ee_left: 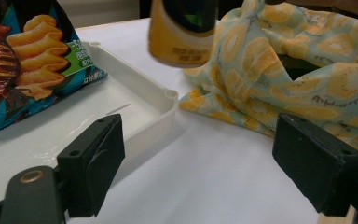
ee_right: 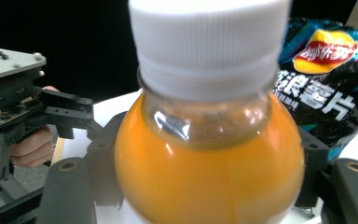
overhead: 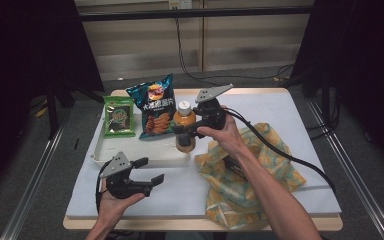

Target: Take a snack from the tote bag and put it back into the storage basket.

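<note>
Your right gripper [overhead: 185,131] jaws squeeze the round, smooth bottle [overhead: 184,131] of orange juice; its bottom is cut off. Your left gripper [overhead: 149,170] jaws gape open, holding nothing.

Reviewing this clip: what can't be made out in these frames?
- Orange juice bottle with white cap: its base is cut off by the bottom edge of the right gripper view; in the left gripper view its upper part is cut off and its label is blurred.
- Inside of the yellow fruit-print cloth bag: hidden by its folds and the forearm in the high view.
- Green snack packet: print too small to read there.
</note>
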Motion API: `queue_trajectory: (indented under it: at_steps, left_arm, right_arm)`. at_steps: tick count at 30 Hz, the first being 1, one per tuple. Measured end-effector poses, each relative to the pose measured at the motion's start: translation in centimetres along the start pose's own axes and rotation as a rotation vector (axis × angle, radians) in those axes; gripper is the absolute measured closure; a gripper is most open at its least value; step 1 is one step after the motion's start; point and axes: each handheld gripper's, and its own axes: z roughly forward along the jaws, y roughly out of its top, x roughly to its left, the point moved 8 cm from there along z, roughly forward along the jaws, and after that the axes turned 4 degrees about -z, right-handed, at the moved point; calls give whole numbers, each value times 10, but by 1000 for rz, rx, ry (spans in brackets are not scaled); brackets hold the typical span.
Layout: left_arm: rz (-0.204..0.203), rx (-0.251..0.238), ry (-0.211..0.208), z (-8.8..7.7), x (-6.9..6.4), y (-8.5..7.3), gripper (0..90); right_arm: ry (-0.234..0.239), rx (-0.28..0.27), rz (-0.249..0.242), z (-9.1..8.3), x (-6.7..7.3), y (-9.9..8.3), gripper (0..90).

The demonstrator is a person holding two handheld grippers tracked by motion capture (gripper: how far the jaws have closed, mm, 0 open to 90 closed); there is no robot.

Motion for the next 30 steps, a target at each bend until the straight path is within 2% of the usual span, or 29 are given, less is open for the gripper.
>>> queue_trajectory:
  at_steps: [3, 6, 7, 10, 11, 13, 14, 17, 19, 21, 22, 23, 30]
  left_arm:
    - [-2, 5, -9, 1, -2, -1, 167]
    - [3, 16, -21, 4, -6, -2, 167]
    - [19, 20, -23, 4, -7, -2, 167]
    - [19, 21, -26, 5, -9, -1, 167]
    - [20, 21, -24, 5, -9, -1, 167]
    - [23, 22, -26, 5, -9, -2, 167]
    - [27, 27, -26, 5, -9, -2, 167]
    - [19, 20, -30, 5, -9, -1, 167]
    - [25, 18, -27, 3, -8, -1, 167]
    - [24, 21, -12, 2, -7, -2, 167]
    - [21, 18, -22, 2, -7, -2, 167]
    - [25, 26, -5, 1, -6, -2, 167]
    - [16, 13, -15, 1, -5, -1, 167]
  right_arm:
    - [-12, 16, 5, 6, -6, -7, 303]
    - [3, 16, 2, 11, -5, -8, 303]
    - [4, 14, 7, 12, -6, -8, 303]
    - [6, 35, -16, 20, -4, -3, 303]
    - [21, 16, -3, 24, -5, 0, 303]
    - [18, 25, 0, 26, -7, 0, 304]
    - [0, 47, -11, 35, -9, -1, 303]
    - [21, 37, -4, 44, -5, 1, 303]
    - [25, 55, -13, 58, -3, -2, 303]
    - [35, 51, 0, 62, -4, -5, 303]
    - [35, 51, 0, 62, -4, -5, 303]
    - [25, 63, 3, 64, -7, -10, 303]
    - [5, 88, 0, 68, -11, -19, 302]
